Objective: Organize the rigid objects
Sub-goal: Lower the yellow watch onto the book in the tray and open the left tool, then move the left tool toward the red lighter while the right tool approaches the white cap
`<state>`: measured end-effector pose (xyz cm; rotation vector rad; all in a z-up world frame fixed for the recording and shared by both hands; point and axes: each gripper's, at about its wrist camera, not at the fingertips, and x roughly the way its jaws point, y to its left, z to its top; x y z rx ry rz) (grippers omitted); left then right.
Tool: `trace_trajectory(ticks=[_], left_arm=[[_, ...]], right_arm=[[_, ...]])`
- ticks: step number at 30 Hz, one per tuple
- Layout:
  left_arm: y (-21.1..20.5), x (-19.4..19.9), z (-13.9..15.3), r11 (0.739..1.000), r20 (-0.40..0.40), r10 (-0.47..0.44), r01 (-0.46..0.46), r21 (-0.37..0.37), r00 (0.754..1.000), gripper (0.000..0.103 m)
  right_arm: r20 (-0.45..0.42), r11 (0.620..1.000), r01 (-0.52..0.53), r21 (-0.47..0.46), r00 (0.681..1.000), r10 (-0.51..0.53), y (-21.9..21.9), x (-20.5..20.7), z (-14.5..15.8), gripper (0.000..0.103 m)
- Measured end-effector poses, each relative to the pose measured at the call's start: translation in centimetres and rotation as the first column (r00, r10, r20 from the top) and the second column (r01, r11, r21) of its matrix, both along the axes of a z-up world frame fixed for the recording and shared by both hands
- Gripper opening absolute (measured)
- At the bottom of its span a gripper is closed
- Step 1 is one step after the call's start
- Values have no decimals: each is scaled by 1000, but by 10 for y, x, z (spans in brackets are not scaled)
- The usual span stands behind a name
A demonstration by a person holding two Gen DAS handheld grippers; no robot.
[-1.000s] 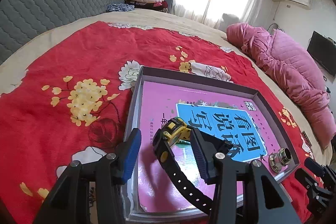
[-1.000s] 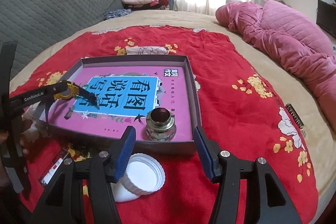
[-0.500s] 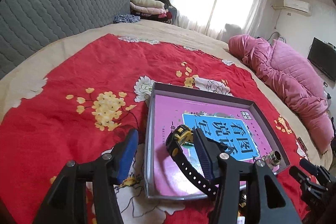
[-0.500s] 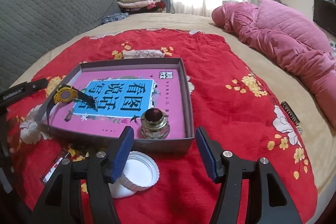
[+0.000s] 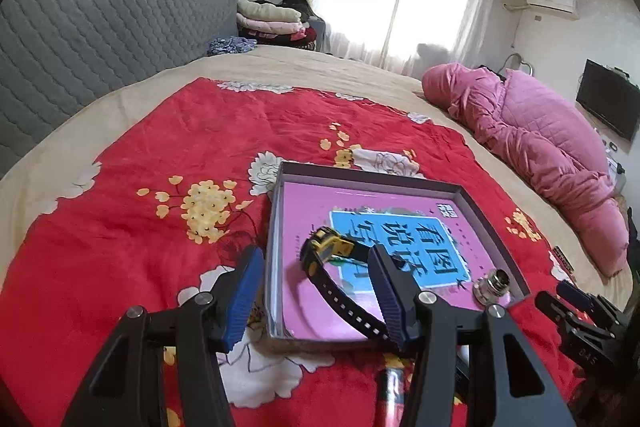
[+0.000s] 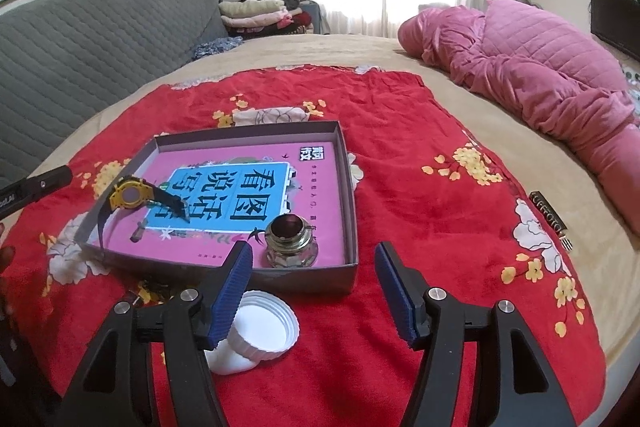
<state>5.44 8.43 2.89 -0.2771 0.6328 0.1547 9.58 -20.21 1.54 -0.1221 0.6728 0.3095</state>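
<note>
A shallow grey box point(image 5: 372, 179) point(image 6: 348, 183) lies on the red floral blanket, with a pink book point(image 5: 312, 211) point(image 6: 320, 183) flat inside. A yellow-faced watch with a black strap point(image 5: 332, 251) point(image 6: 130, 197) rests in the box, its strap hanging over the near rim. A glass ink bottle point(image 5: 494, 285) point(image 6: 290, 241) stands in a box corner. My left gripper point(image 5: 316, 291) is open and empty, just short of the box edge. My right gripper point(image 6: 316, 291) is open and empty in front of the box, with a white screw lid point(image 6: 260, 331) under its left finger.
A red tube-like item point(image 5: 394, 395) lies near the left gripper. A small dark bar point(image 6: 548, 221) lies at the blanket's right edge. A pink quilt point(image 6: 540, 75) is heaped at the right. A grey padded headboard point(image 5: 80, 39) is to the left, with folded clothes point(image 6: 256, 13) behind.
My left gripper has drawn back from the watch and out of the box, leaving the watch lying inside. My right gripper has pulled back slightly and stays open.
</note>
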Motion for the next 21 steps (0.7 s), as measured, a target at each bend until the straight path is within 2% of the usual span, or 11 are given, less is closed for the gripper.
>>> trace_trajectory(ticks=[21], left_arm=[[-26,-38,2,998,-90,-52,54,25,995,54]], right_arm=[[18,999,-30,31,999,29,-12,-22,16,70]])
